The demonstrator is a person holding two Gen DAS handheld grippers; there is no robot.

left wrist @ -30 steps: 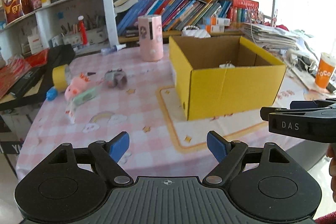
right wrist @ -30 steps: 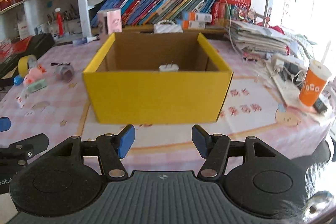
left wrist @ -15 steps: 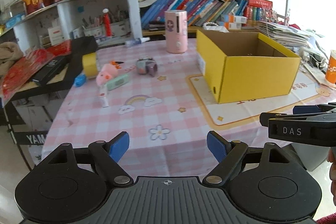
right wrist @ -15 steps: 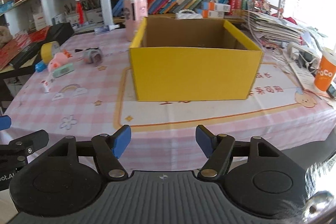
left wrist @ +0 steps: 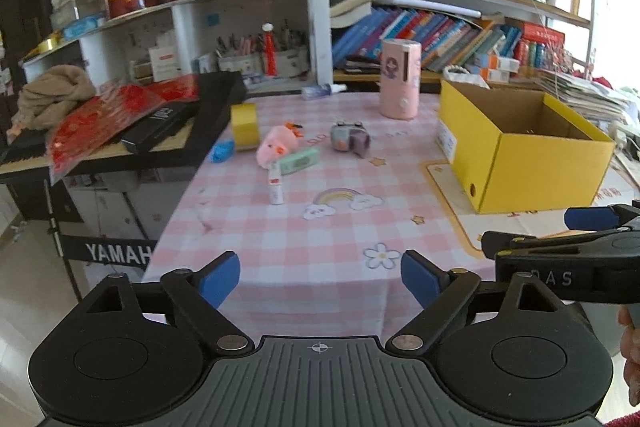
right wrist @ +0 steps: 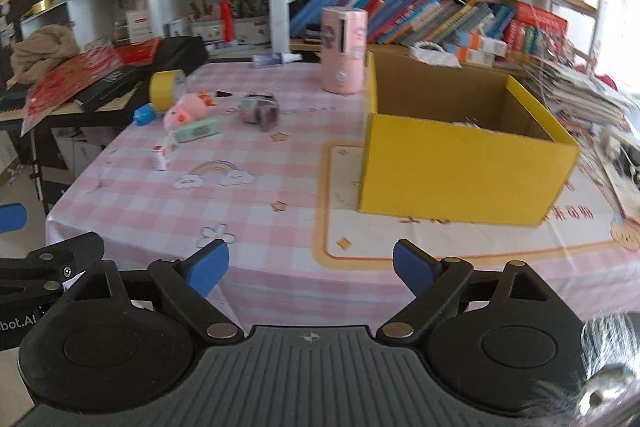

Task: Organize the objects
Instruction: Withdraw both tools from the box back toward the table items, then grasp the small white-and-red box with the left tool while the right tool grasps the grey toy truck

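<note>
The yellow box (left wrist: 532, 163) stood open-topped ahead and to the right of the left gripper (left wrist: 320, 279), directly ahead of the right gripper (right wrist: 310, 265). The pink plush (left wrist: 276, 147), mint case (left wrist: 299, 160) and tape roll (left wrist: 245, 126) lay farther ahead-left. Both grippers' jaws had just been opening and stood spread, nothing between them.

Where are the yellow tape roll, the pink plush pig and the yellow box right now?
yellow tape roll (left wrist: 245, 126), left wrist view, on its outer band.
pink plush pig (left wrist: 275, 146), left wrist view, on its body.
yellow box (right wrist: 460, 171), right wrist view, on its near outer wall.
</note>
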